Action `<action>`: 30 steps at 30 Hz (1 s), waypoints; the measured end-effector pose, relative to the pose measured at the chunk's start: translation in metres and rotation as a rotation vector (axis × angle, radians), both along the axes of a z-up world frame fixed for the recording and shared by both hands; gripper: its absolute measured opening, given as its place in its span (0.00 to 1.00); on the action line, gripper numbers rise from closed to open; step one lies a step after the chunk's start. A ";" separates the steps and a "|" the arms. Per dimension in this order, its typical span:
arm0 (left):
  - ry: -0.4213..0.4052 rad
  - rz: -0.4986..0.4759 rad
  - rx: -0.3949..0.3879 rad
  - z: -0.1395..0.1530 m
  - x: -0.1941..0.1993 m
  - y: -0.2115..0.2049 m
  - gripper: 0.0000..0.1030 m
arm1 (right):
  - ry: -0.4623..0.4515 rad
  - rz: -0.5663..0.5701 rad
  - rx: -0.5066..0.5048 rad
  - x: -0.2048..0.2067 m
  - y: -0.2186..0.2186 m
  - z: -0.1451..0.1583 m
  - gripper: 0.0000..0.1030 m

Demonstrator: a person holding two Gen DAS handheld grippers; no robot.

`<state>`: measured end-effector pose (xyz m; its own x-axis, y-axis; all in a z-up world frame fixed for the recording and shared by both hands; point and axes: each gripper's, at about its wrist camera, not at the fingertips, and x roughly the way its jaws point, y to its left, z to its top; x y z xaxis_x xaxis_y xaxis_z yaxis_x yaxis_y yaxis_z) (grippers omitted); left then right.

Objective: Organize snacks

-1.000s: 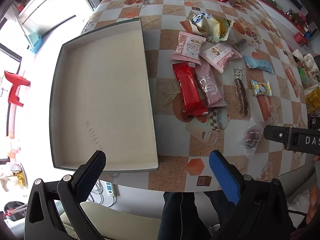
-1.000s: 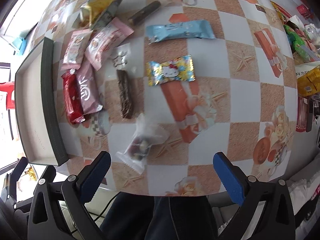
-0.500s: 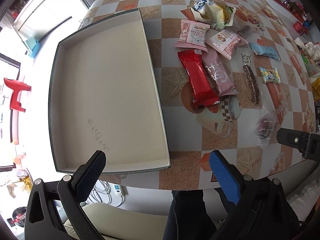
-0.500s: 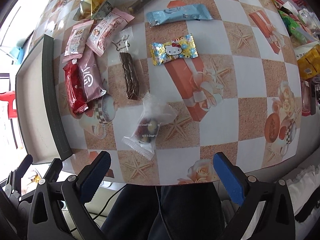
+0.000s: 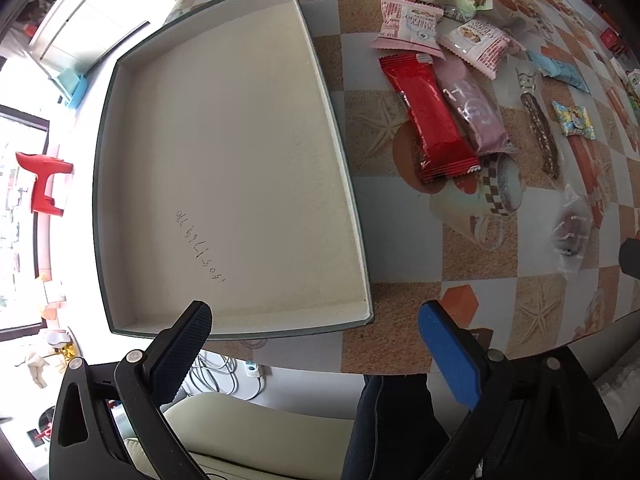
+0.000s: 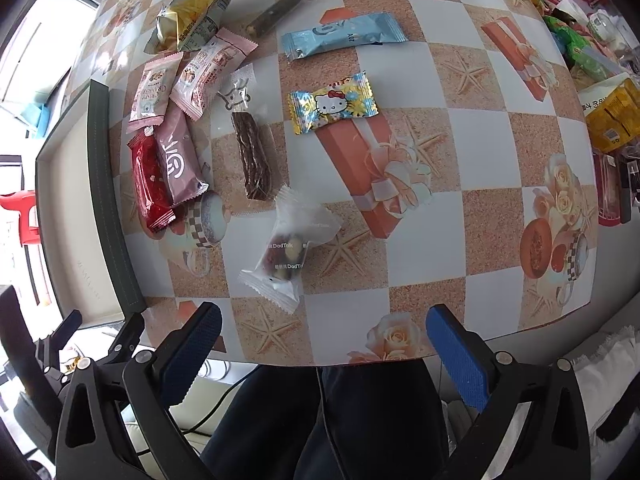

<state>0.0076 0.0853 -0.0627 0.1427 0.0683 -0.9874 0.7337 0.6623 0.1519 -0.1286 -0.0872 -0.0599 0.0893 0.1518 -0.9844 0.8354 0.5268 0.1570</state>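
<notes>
Checkered table (image 6: pixel 472 216) holds scattered snacks (image 6: pixel 288 256) beside a shallow box (image 5: pixel 224 168).

Left gripper (image 5: pixel 314 342) hangs with its jaws spread wide, holding nothing; right gripper (image 6: pixel 322 340) likewise gapes empty; the person's dark-trousered legs (image 6: pixel 340 420) sit at 6 o'clock.

A table covered in a glossy checkered tan-and-white cloth (image 6: pixel 460 216) carries a shallow dark-green box with a cream inside (image 5: pixel 224 160) at its left edge. Beside the box lie a red wrapped bar (image 6: pixel 150 184), a mauve bar (image 6: pixel 178 160), a dark brown stick in clear wrap (image 6: pixel 252 156), a clear pouch of nuts (image 6: pixel 286 252), a yellow cartoon-cat candy (image 6: pixel 334 104) and a light-blue packet (image 6: pixel 344 36).
</notes>
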 end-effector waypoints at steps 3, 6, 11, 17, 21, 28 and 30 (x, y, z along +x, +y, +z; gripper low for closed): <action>0.005 0.014 0.016 -0.007 0.001 0.009 1.00 | -0.005 -0.001 -0.002 -0.007 0.000 0.002 1.00; 0.005 0.031 0.035 -0.014 0.003 0.019 1.00 | -0.005 0.000 -0.004 -0.004 0.004 0.008 1.00; 0.012 0.063 0.009 -0.040 0.004 0.035 1.00 | -0.005 0.006 -0.002 -0.003 0.011 0.008 1.00; -0.009 0.078 0.025 -0.047 0.006 0.049 1.00 | -0.006 0.010 -0.004 -0.002 0.016 0.010 1.00; 0.002 0.103 0.033 -0.045 0.009 0.056 1.00 | -0.004 0.020 -0.002 0.000 0.019 0.011 1.00; -0.030 0.098 -0.004 -0.023 0.011 0.055 1.00 | -0.003 0.023 0.004 0.002 0.022 0.012 1.00; -0.037 0.093 -0.015 -0.018 0.011 0.051 1.00 | -0.004 0.029 0.005 0.003 0.020 0.009 1.00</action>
